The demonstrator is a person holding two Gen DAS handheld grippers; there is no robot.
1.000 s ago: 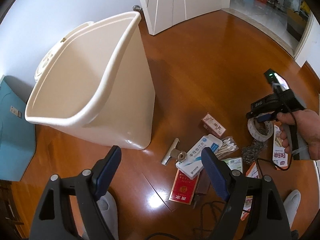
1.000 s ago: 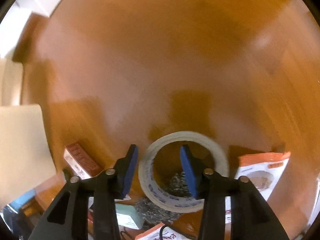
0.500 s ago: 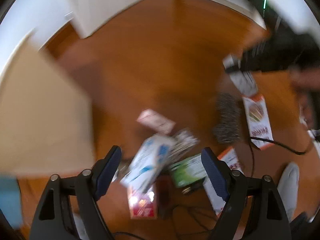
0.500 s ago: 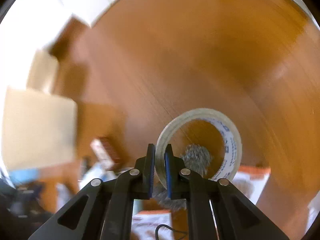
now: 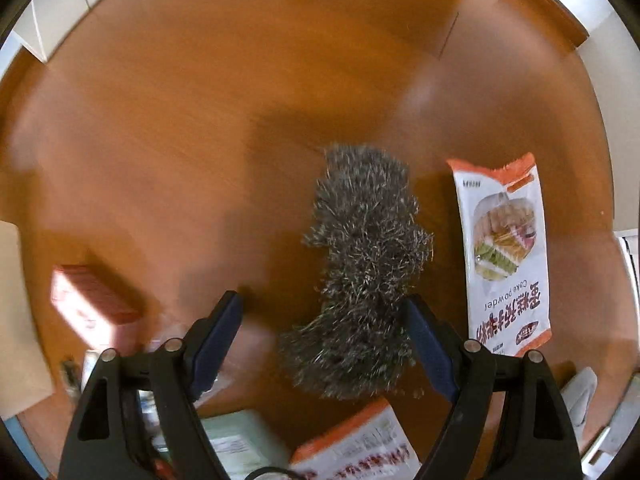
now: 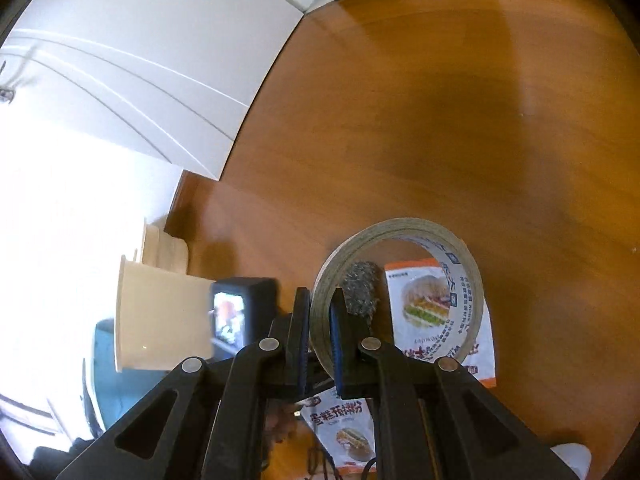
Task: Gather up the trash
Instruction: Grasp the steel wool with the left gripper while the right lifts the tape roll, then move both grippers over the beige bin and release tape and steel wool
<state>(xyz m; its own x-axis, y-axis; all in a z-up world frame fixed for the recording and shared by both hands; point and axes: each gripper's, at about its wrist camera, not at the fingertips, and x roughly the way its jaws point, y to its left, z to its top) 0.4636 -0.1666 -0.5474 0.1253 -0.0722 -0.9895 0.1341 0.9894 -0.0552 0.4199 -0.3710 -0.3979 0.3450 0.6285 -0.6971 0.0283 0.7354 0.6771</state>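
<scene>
My left gripper (image 5: 324, 340) is open and low over the wooden floor, its fingers either side of a grey steel-wool scrubber (image 5: 364, 272). An orange-and-white cake powder packet (image 5: 504, 252) lies to its right. My right gripper (image 6: 320, 340) is shut on a roll of clear tape (image 6: 400, 292), pinching the ring's left wall and holding it above the floor. Through the ring the scrubber (image 6: 362, 288) and the packet (image 6: 424, 300) show. The cream trash bin (image 6: 160, 320) stands to the left.
A red-and-white small box (image 5: 92, 304) lies left of the left gripper. A second orange packet (image 5: 360, 440) and a pale green box (image 5: 240, 444) lie under it. White cabinet doors (image 6: 160, 60) stand at the back. The left gripper's camera (image 6: 240, 312) shows beside the bin.
My right gripper closed on the tape roll and lifted it off the floor. My left gripper swung away from the bin and came down over the steel-wool scrubber.
</scene>
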